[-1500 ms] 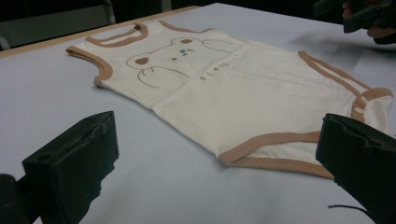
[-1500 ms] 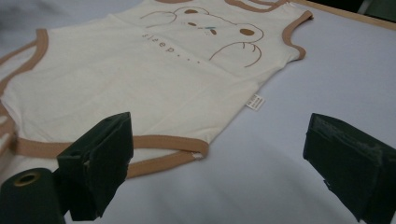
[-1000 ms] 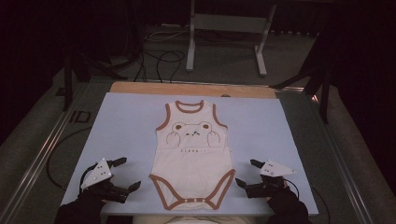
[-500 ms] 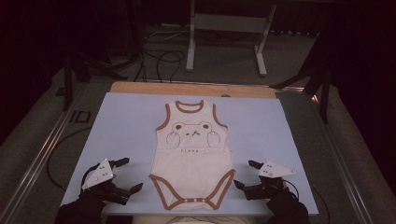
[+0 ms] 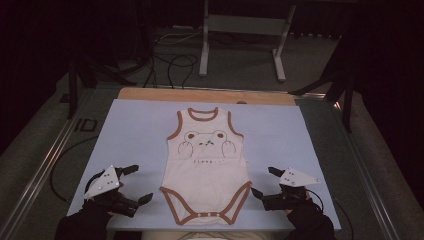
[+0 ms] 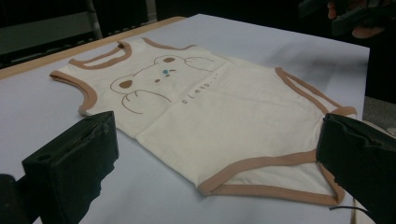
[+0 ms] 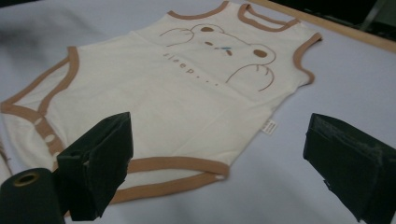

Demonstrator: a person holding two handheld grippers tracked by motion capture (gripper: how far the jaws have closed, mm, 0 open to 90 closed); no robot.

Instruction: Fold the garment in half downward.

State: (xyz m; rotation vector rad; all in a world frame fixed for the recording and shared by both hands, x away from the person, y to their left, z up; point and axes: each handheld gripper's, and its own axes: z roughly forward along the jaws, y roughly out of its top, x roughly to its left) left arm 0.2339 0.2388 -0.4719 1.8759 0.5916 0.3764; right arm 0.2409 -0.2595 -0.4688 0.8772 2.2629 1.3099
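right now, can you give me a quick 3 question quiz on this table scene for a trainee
1. True or false: the left claw is shut on the bodysuit.
2. Which end of the bodysuit lies nearest the person? A: the neck opening. B: the snap end at the crotch. C: a side seam.
3. Fill in: the picture printed on the chest is a ____ face.

Key
1. False. Both the left claw and the right claw stand open, one at each side of the bodysuit, holding nothing.
2. B. The snaps lie at the near edge of the blue mat; the neck points away.
3. Bear.
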